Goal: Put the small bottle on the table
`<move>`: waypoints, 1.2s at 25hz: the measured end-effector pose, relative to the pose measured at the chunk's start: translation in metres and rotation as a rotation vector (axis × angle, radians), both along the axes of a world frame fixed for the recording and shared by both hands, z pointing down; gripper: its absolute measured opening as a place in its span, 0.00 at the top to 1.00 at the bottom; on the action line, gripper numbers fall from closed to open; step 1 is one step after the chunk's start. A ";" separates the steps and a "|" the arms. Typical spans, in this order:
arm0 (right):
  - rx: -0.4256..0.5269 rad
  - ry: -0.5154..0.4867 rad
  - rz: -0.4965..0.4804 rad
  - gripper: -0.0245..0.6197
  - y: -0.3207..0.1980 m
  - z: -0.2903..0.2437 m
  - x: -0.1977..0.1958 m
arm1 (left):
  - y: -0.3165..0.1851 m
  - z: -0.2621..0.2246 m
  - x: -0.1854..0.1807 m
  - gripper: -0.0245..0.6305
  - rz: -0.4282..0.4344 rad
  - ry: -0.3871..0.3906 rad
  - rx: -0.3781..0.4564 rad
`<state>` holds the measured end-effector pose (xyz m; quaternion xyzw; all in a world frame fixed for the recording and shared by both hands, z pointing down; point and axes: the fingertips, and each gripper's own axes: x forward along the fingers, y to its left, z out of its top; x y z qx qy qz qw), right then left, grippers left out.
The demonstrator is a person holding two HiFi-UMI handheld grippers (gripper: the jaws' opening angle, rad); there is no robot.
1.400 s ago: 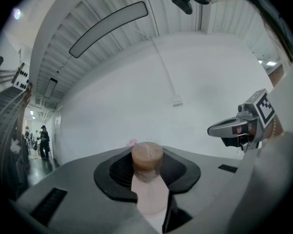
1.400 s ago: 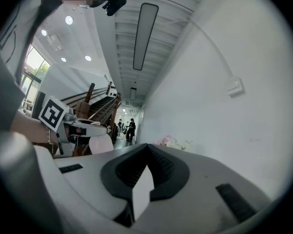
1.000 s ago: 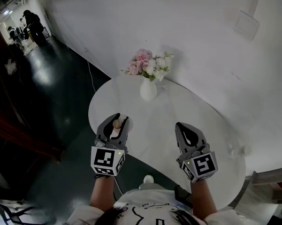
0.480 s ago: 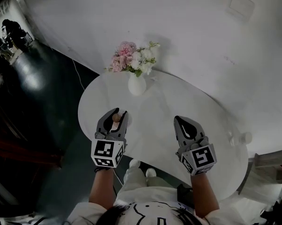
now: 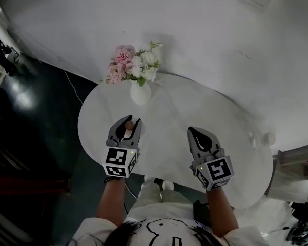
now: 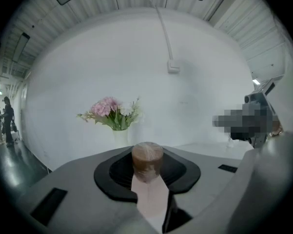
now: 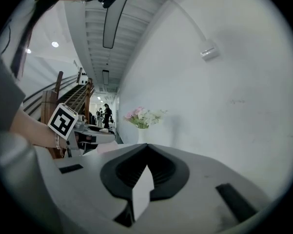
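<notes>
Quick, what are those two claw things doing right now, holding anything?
The left gripper is closed on the small bottle.
The right gripper is closed, holding nothing.

No legible text, labels, numbers anywhere.

Large public hall or lobby

Curved white wall, glossy dark floor, round white tabletop bearing a white vase of pink and white flowers, people standing far off.
</notes>
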<state>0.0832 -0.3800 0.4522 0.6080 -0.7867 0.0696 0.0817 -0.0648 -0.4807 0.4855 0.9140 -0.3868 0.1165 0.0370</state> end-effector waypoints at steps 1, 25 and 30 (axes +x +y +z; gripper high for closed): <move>-0.005 -0.002 0.012 0.97 -0.001 0.002 0.001 | -0.003 0.005 0.002 0.78 0.012 -0.003 -0.008; -0.102 0.011 0.183 0.97 -0.029 0.048 0.015 | -0.076 0.102 0.050 0.78 0.173 -0.080 -0.135; -0.114 0.004 0.200 0.97 -0.035 0.058 0.015 | -0.081 0.120 0.058 0.78 0.206 -0.109 -0.153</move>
